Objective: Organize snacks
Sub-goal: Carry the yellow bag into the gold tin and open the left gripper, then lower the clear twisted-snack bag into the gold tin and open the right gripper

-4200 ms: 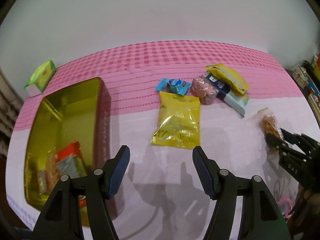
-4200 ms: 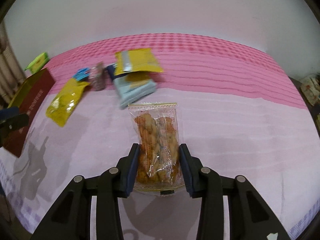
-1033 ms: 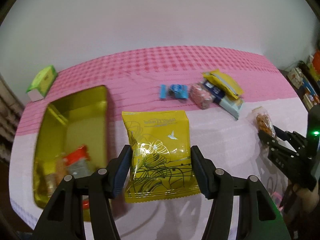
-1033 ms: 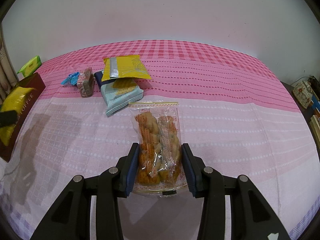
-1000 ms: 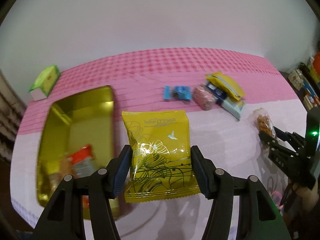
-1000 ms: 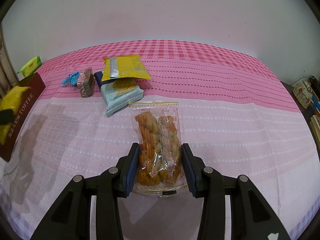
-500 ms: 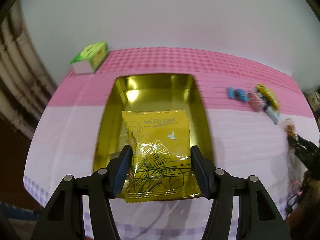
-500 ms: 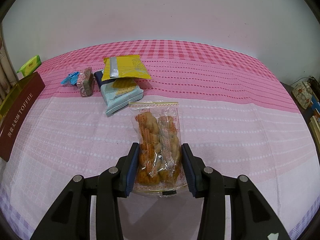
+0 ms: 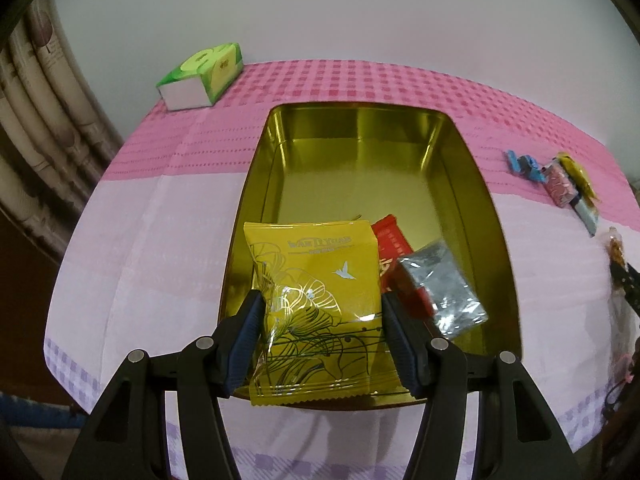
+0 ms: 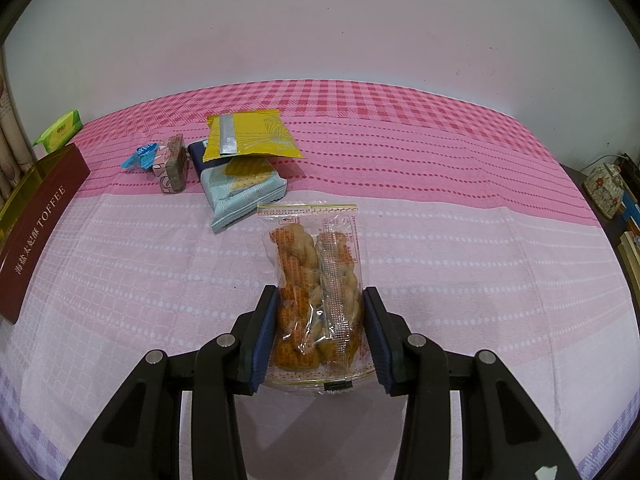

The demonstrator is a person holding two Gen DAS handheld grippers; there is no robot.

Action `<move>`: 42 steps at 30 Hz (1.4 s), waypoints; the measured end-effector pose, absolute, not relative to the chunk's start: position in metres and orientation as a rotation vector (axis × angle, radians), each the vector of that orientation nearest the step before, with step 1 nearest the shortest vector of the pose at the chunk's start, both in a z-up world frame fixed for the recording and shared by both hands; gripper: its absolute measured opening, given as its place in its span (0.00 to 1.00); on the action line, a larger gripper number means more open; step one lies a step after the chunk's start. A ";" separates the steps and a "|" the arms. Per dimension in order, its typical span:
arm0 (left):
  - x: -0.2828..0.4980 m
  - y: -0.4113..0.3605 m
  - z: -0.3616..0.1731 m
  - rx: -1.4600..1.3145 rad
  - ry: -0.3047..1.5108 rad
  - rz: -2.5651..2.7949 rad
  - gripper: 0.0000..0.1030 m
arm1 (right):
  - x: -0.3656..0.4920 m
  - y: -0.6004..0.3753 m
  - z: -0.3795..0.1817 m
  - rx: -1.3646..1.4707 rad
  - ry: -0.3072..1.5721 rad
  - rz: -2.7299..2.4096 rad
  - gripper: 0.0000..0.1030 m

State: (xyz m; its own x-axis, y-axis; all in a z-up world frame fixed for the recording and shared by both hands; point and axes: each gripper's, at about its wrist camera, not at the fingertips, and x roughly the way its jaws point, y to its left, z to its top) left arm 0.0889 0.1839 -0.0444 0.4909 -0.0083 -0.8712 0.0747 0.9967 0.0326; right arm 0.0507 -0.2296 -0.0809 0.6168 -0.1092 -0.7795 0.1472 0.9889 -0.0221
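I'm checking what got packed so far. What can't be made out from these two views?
- Left wrist view: the near floor of the gold tin is hidden behind the yellow packet in the left gripper.
- Same view: the red packet is half covered by the yellow packet and the silver packet.
- Same view: the loose snacks are too small to identify.
- Right wrist view: only the tin's outer side shows.

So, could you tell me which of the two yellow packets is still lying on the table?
The taped yellow packet, resting atop the snack pile. The other yellow packet is clamped in the left gripper over the gold tin.
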 end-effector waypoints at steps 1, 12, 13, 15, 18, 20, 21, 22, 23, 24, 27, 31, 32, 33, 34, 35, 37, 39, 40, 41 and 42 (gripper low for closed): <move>0.090 0.185 -0.047 0.071 1.066 -0.049 0.58 | 0.051 -0.230 -0.081 0.046 0.894 -0.149 0.39; 0.091 0.187 -0.053 0.082 1.080 -0.051 0.58 | 0.052 -0.231 -0.081 0.040 0.895 -0.149 0.39; 0.091 0.186 -0.053 0.087 1.079 -0.050 0.58 | 0.051 -0.231 -0.081 0.039 0.895 -0.149 0.38; 0.090 0.186 -0.053 0.091 1.078 -0.051 0.58 | 0.051 -0.231 -0.081 0.045 0.895 -0.155 0.39; 0.090 0.187 -0.054 0.078 1.080 -0.049 0.59 | 0.051 -0.231 -0.081 0.051 0.895 -0.169 0.39; 0.090 0.187 -0.053 0.073 1.085 -0.052 0.59 | 0.051 -0.230 -0.081 0.051 0.898 -0.178 0.38; 0.090 0.187 -0.052 0.069 1.086 -0.054 0.59 | 0.051 -0.230 -0.081 0.055 0.899 -0.182 0.37; 0.090 0.188 -0.052 0.066 1.086 -0.056 0.59 | 0.051 -0.230 -0.080 0.061 0.902 -0.187 0.37; 0.089 0.189 -0.052 0.064 1.086 -0.056 0.60 | 0.051 -0.229 -0.080 0.064 0.905 -0.190 0.37; 0.090 0.190 -0.051 0.061 1.085 -0.057 0.60 | 0.052 -0.229 -0.079 0.062 0.908 -0.193 0.36; 0.089 0.192 -0.050 0.053 1.085 -0.056 0.64 | 0.052 -0.228 -0.078 0.067 0.917 -0.209 0.35; 0.088 0.194 -0.049 0.044 1.087 -0.063 0.65 | 0.052 -0.222 -0.075 0.067 0.923 -0.234 0.35; 0.088 0.194 -0.047 0.047 1.083 -0.062 0.65 | 0.052 -0.219 -0.073 0.062 0.920 -0.240 0.35; 0.087 0.194 -0.046 0.049 1.079 -0.062 0.65 | 0.052 -0.217 -0.070 0.057 0.918 -0.243 0.35; 0.087 0.194 -0.045 0.049 1.075 -0.061 0.65 | 0.052 -0.214 -0.068 0.055 0.915 -0.242 0.35; 0.085 0.194 -0.042 0.051 1.065 -0.059 0.65 | 0.052 -0.210 -0.064 0.058 0.913 -0.239 0.35; 0.083 0.195 -0.037 0.037 1.051 -0.057 0.66 | 0.052 -0.202 -0.056 0.061 0.907 -0.235 0.35; 0.081 0.196 -0.032 0.017 1.036 -0.055 0.66 | 0.055 -0.190 -0.048 0.064 0.906 -0.215 0.35; 0.079 0.196 -0.029 0.015 1.026 -0.050 0.66 | 0.056 -0.181 -0.044 0.065 0.903 -0.202 0.35; 0.077 0.196 -0.025 0.014 1.010 -0.036 0.66 | 0.058 -0.173 -0.040 0.065 0.900 -0.187 0.35; 0.076 0.196 -0.022 0.018 0.994 -0.024 0.66 | 0.060 -0.163 -0.035 0.063 0.897 -0.169 0.35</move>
